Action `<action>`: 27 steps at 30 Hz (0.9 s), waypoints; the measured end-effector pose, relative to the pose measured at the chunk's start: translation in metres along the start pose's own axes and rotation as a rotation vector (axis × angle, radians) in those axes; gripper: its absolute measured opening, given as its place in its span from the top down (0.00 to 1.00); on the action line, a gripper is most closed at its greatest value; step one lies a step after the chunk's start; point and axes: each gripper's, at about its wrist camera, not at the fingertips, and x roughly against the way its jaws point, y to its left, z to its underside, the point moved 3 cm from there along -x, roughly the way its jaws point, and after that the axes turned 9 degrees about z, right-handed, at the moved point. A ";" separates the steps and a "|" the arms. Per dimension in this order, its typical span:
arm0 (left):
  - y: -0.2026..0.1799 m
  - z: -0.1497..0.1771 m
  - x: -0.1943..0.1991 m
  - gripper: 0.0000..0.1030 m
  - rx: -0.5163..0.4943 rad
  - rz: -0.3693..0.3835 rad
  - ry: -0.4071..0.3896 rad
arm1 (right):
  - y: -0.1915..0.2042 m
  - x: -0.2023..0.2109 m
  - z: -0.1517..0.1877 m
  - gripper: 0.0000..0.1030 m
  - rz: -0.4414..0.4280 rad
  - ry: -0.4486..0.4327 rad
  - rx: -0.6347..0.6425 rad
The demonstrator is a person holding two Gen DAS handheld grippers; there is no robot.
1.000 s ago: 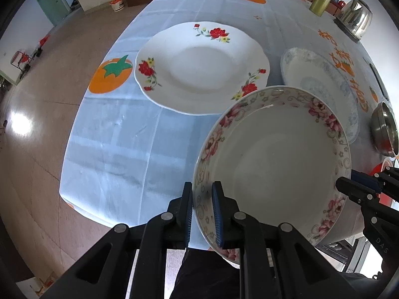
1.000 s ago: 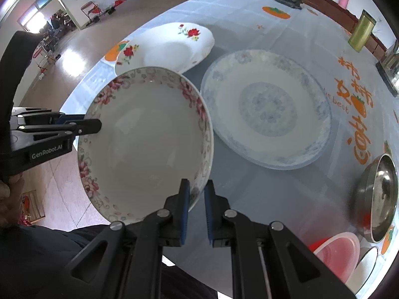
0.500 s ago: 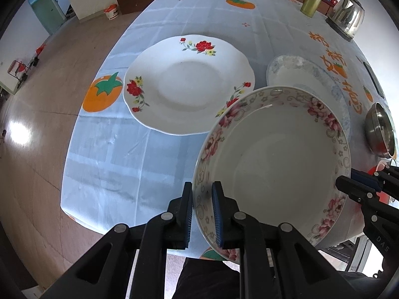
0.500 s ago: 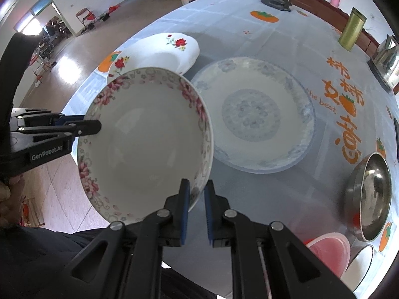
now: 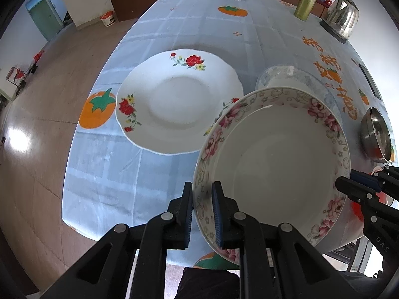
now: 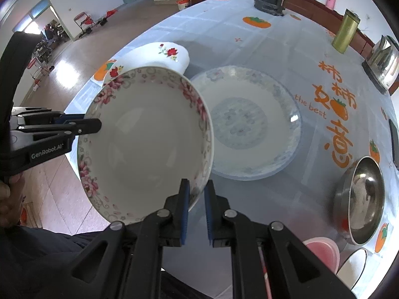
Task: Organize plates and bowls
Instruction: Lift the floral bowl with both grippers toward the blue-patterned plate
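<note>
1. Two grippers, left gripper (image 5: 202,214) and right gripper (image 6: 195,210), both have jaws clamped on the floral bowl (image 5: 271,164)
2. Over the last second it's risen off the table (image 5: 174,25), hanging beside the red-flower plate (image 5: 178,104) and blue-patterned plate (image 6: 251,124), so stacking's probably next

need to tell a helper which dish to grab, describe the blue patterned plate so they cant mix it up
On the pale blue tablecloth with orange persimmon prints, look between the red-flowered white plate and the steel bowl, beside the orange lettering. The blue patterned plate lies flat there. It alone has a faded blue floral rim and blue centre medallion; its neighbours carry red or pink roses or bare metal.
</note>
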 end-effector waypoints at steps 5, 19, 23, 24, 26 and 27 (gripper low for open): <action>-0.006 -0.008 0.000 0.84 -0.014 0.003 -0.009 | -0.007 0.002 -0.003 0.89 0.007 -0.009 -0.009; -0.022 -0.030 -0.003 0.84 -0.053 0.012 -0.025 | -0.030 0.004 -0.012 0.89 0.019 -0.031 -0.043; -0.028 -0.037 -0.005 0.84 -0.068 0.013 -0.028 | -0.038 0.003 -0.015 0.89 0.027 -0.034 -0.058; -0.029 -0.038 -0.005 0.84 -0.069 0.013 -0.028 | -0.040 0.003 -0.015 0.89 0.028 -0.034 -0.061; -0.031 -0.041 -0.006 0.84 -0.073 0.014 -0.028 | -0.043 0.002 -0.016 0.89 0.029 -0.033 -0.066; -0.032 -0.042 -0.007 0.84 -0.075 0.014 -0.028 | -0.044 0.001 -0.016 0.89 0.031 -0.033 -0.068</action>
